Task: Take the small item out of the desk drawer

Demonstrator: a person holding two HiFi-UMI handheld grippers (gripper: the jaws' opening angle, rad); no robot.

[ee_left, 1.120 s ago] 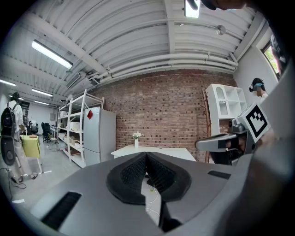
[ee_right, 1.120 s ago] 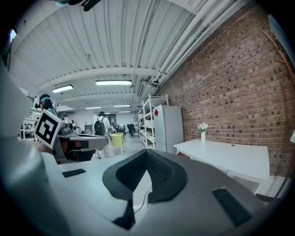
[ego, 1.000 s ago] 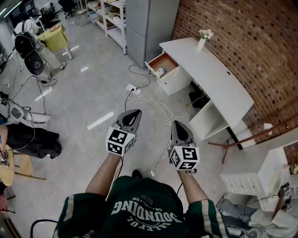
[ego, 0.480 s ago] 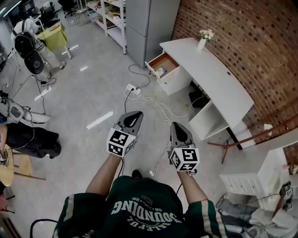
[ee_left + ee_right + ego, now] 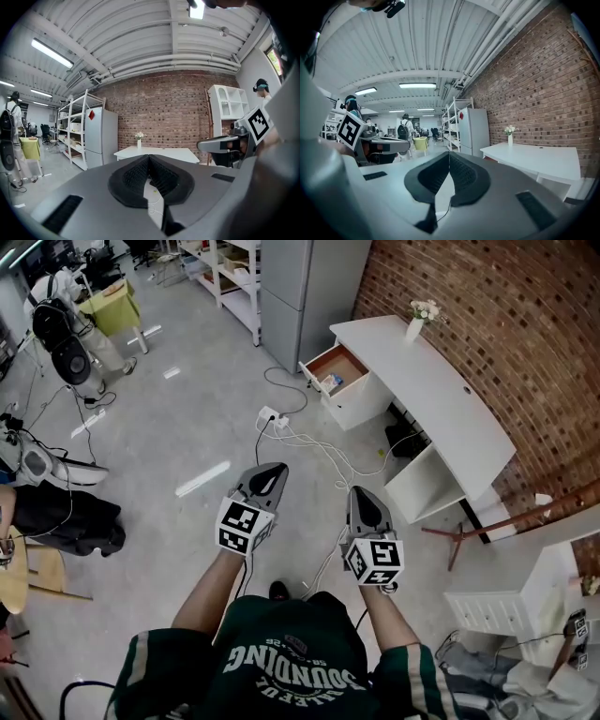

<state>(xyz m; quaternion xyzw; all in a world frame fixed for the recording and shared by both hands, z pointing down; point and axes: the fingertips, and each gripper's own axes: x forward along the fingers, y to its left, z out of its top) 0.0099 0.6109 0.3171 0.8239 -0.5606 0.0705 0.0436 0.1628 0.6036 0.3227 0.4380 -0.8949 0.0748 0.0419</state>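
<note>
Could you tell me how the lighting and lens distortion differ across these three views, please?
Head view: even, soft light, sharp, with one bright reflection streak on the floor. Left gripper view: strong fisheye inside a dark round border; the ceiling lamp blows out. Right gripper view: same fisheye; the brick wall bows.

The only word that can be read is SOUNDING. It stands in large pale letters on the person's dark green shirt (image 5: 286, 673) and appears upside down in the head view. Smaller print on the shirt around that word is too small to read. Just ahead of the shirt, the cube (image 5: 244, 525) on the left gripper (image 5: 270, 470) and the cube (image 5: 373, 561) on the right gripper (image 5: 361, 491) bear black-and-white square patterns, no letters. Far beyond the shirt, a grey fridge (image 5: 101, 136) carries a red diamond sticker (image 5: 91, 114); no print on it can be made out.
</note>
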